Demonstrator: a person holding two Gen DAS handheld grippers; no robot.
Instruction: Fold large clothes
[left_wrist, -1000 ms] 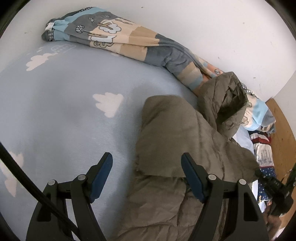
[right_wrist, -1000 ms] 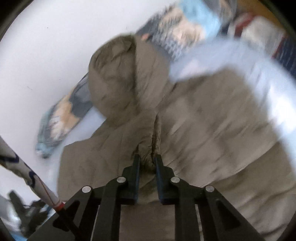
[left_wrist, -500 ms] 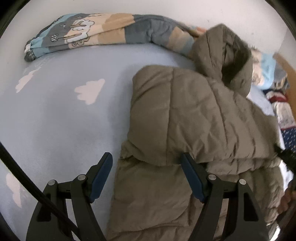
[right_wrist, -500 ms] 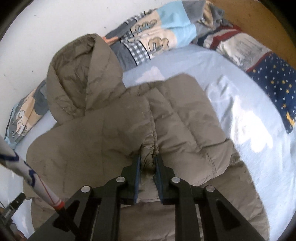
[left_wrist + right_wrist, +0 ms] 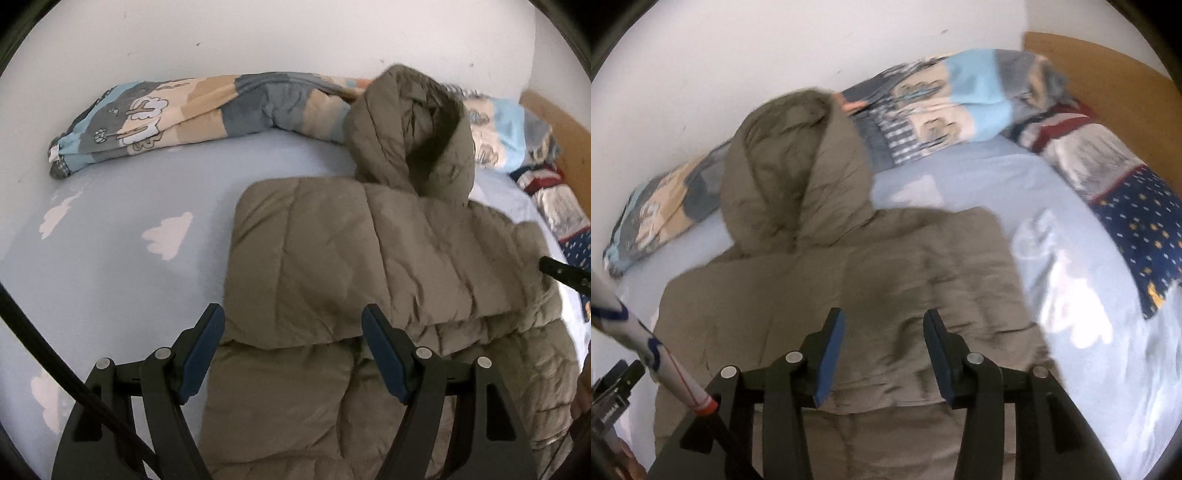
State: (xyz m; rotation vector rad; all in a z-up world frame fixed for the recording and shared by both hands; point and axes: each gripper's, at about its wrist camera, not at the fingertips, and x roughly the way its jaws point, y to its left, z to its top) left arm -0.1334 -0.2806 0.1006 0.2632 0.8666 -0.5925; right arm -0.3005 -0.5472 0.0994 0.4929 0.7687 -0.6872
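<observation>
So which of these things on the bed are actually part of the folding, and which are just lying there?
Part of the job:
- olive hooded jacket
- left gripper, open
- right gripper, jaws just opened, off the jacket

Just lying about:
- patterned rolled blanket
- starry pillow
- cloud-print sheet

The left gripper (image 5: 293,350) is a black frame whose two arms each end in a flat finger faced with a blue pad (image 5: 201,356). Round silver screw heads (image 5: 161,353) sit at the linkage joints, two on each side. A thick black cable (image 5: 48,354) runs from 9 o'clock down to 6 o'clock across its view. The right gripper (image 5: 884,354) has the same black frame, blue pads and silver screws. A white cable (image 5: 646,343) with blue markings and a red band crosses at 8 o'clock.
</observation>
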